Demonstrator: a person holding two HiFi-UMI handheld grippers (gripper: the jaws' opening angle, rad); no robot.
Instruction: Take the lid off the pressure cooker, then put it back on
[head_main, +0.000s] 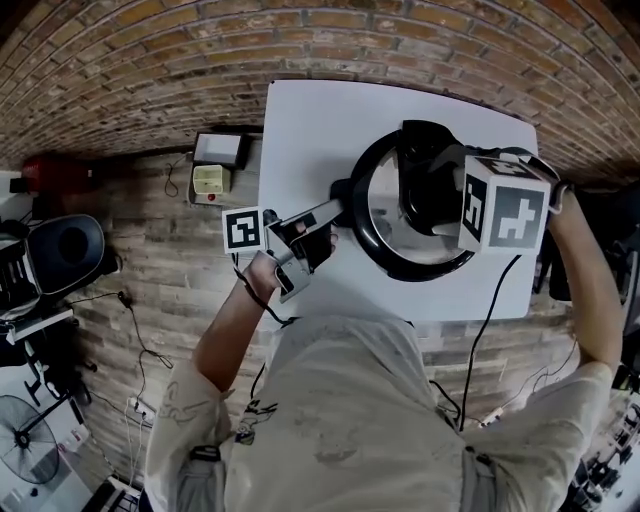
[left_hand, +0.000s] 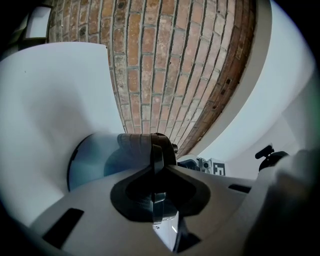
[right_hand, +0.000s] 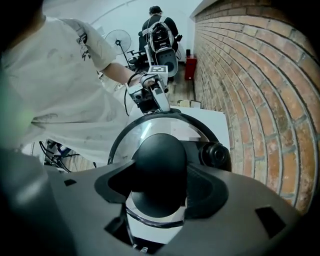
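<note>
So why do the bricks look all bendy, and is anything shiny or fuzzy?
Head view: wide lens curves the brick floor; lid gleams. Left gripper view: bricks bow too, pot close and fuzzy. Right gripper view: bright streak on the lid, knob dark.

A lab-like workroom: bare brick (head_main: 130, 60) surrounds 1 white table (head_main: 300, 120), loose cables (head_main: 141, 347) trail across the floor, and a standing fan (right_hand: 116, 37) and a second person (right_hand: 159, 27) occupy the far end.
</note>
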